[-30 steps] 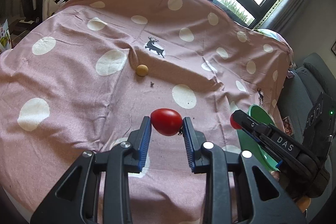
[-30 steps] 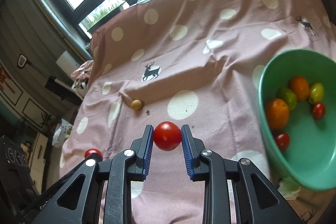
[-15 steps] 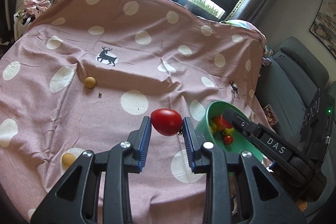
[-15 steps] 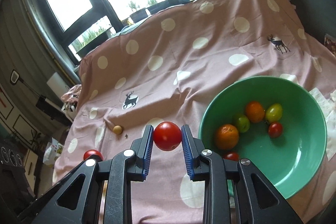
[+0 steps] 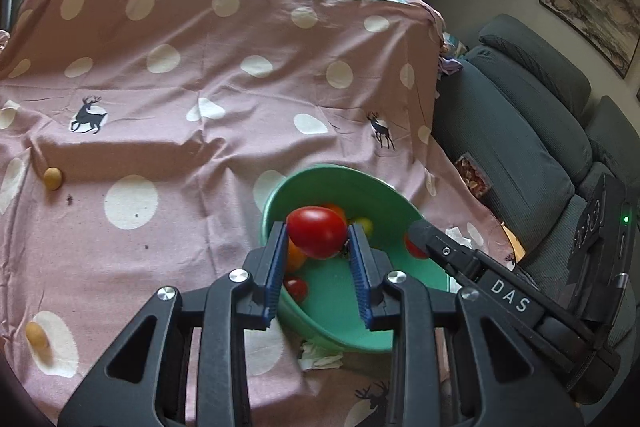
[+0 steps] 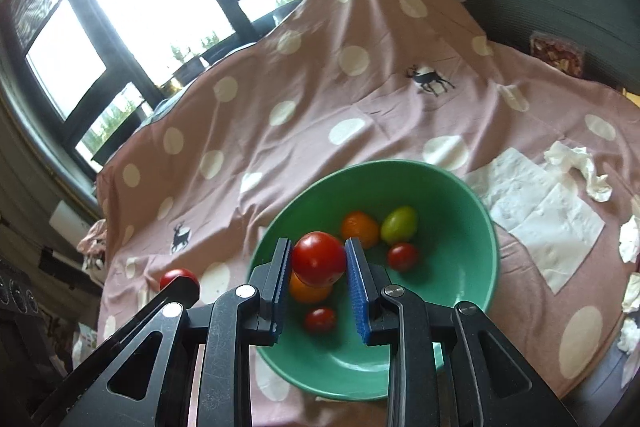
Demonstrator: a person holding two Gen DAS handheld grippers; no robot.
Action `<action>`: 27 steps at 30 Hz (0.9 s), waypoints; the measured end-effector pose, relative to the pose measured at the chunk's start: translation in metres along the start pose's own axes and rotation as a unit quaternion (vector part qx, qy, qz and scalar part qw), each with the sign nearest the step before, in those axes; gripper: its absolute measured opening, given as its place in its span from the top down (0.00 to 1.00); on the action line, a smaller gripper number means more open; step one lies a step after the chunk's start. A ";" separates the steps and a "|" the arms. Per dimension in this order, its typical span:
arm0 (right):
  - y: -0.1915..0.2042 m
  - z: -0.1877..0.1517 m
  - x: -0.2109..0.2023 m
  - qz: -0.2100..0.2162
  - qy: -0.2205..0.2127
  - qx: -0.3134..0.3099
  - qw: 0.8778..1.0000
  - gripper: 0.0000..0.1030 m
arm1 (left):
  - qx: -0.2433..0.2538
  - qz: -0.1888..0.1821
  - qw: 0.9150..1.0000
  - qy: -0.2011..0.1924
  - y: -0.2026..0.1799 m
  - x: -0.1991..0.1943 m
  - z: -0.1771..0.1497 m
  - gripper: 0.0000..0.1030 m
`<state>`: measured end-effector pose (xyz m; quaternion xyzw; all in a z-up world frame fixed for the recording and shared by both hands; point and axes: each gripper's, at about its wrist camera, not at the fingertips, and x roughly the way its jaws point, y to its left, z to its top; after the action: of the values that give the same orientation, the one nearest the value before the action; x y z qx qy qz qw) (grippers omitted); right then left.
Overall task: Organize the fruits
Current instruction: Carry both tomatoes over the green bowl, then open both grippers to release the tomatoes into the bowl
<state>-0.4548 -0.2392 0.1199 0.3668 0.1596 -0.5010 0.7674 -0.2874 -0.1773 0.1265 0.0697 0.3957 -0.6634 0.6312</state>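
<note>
My left gripper (image 5: 317,242) is shut on a red tomato (image 5: 316,236) and holds it above the near left part of the green bowl (image 5: 384,193). My right gripper (image 6: 318,259) is shut on a second red tomato (image 6: 318,257) above the same bowl (image 6: 472,267). The bowl holds an orange fruit (image 6: 359,227), a green-yellow tomato (image 6: 399,225), small red tomatoes (image 6: 403,255) and another orange fruit (image 6: 308,291). The right gripper also shows in the left wrist view (image 5: 418,247), at the bowl's right side. Two small tan fruits (image 5: 53,178) (image 5: 36,334) lie on the cloth at left.
A pink polka-dot cloth with deer prints (image 5: 200,99) covers the table. White napkins and crumpled tissues (image 6: 544,207) lie right of the bowl. A grey sofa (image 5: 520,131) stands at the right, windows behind.
Both grippers have swung right with their tomatoes and now hang over the green bowl, which has come closer and under the fingers.
</note>
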 end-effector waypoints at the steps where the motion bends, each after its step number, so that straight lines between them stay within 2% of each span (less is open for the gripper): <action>1: -0.005 0.001 -0.001 -0.005 -0.001 0.004 1.000 0.72 | 0.004 -0.005 1.000 0.006 -0.004 0.005 -0.001 0.71; 11: -0.033 0.004 0.004 -0.028 0.014 0.039 0.999 0.72 | 0.026 -0.024 0.997 0.064 -0.027 0.049 -0.011 0.70; 27: -0.050 0.002 0.019 -0.064 0.040 0.056 0.996 0.72 | 0.051 -0.012 0.993 0.103 -0.035 0.074 -0.025 0.70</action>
<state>-0.4904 -0.2645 0.0895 0.4179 0.1846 -0.5425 0.7049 -0.3429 -0.2233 0.0813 0.1651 0.4248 -0.6793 0.5752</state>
